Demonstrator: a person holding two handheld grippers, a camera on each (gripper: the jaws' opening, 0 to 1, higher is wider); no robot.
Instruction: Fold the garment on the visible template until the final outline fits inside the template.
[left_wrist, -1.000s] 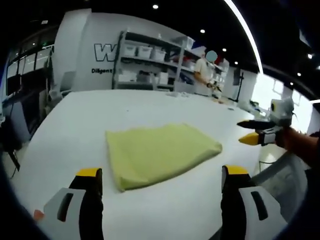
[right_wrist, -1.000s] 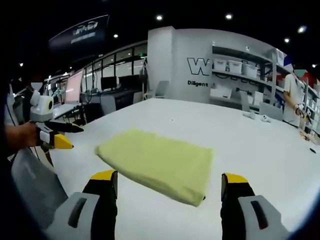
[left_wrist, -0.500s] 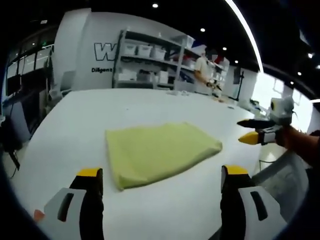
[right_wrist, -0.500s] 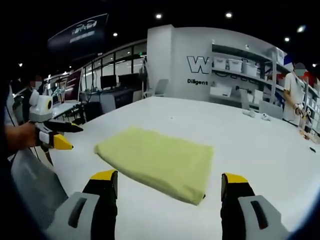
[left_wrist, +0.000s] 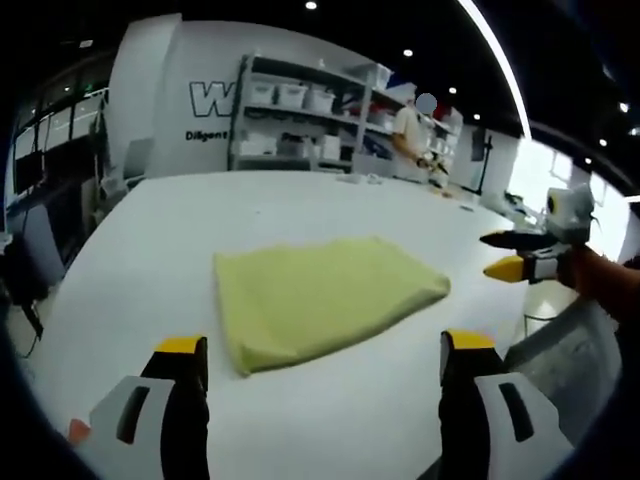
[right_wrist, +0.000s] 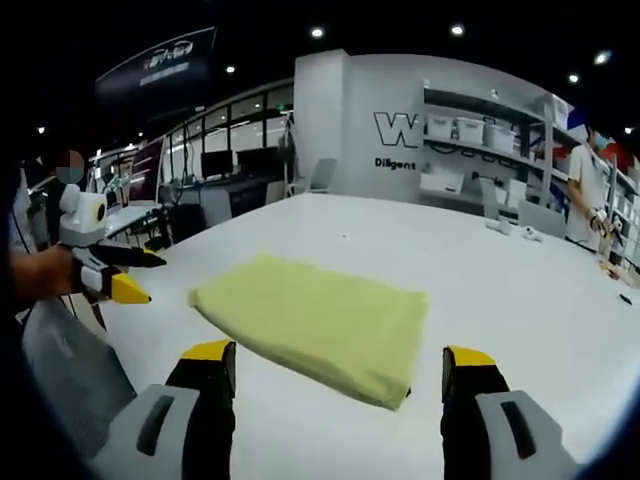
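White table (left_wrist: 130, 250) w/ folded yellow garment (left_wrist: 325, 297), shelving (left_wrist: 300, 125) behind; both tongs apart.

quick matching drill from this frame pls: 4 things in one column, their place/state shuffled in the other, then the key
Things
1. folded yellow garment
2. left hand-held gripper
3. shelving unit
4. person in white top

Place or state
A. holds bins, against the back wall beside the big W
B. jaws open, holding nothing, off the cloth
C. stands at the far right edge of the white table
D. lies flat on the table, touched by neither gripper

Pairs: 1-D, 2-B, 3-A, 4-C
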